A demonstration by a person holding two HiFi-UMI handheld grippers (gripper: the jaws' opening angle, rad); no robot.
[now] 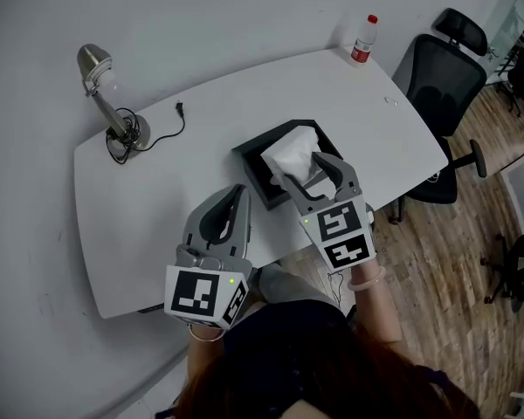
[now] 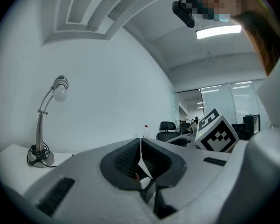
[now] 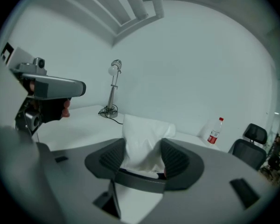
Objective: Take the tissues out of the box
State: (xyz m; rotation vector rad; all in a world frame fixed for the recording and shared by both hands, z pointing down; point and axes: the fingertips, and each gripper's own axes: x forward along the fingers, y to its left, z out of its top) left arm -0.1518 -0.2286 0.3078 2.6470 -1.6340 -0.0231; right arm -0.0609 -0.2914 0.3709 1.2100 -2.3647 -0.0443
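Item 1: person, seen from above at the bottom of the head view, dark hair and dark clothing, a gripper in each hand. Item 2: left gripper [image 1: 237, 192], grey, marker cube [image 1: 204, 291] at its rear, held over the front part of the worktop [image 1: 157, 199]; its fingers are pressed together with nothing between them, and their tip lies just beside the left edge of the box, contact not determinable. Item 3: right gripper [image 1: 313, 175], grey, with its own marker cube above the wrist, reaching over the box; its fingers [image 3: 177, 158] pinch the tissue from both sides, low on the sheet. Item 4: tissue [image 1: 293, 153], white, crumpled, standing upright out of the box's top opening, its upper part rising free above the fingers. Item 5: box [image 1: 255, 175], black, rectangular, set at an angle near the front edge of the worktop, right of centre. Item 6: worktop, white, rounded corners, against a pale wall. Item 7: desk lamp [image 1: 103, 84], metal, bent neck, round base at the far left corner; its black cable [image 1: 162, 129] lies coiled at the base and trails right to a loose plug. Item 8: bottle [image 1: 362, 39], clear with red cap and red label, upright at the far right corner, well apart from the box. Item 9: office chair [image 1: 441, 77], black mesh back and headrest, beside the right end of the worktop. Item 10: floor [image 1: 454, 269], wood planks, on the right.
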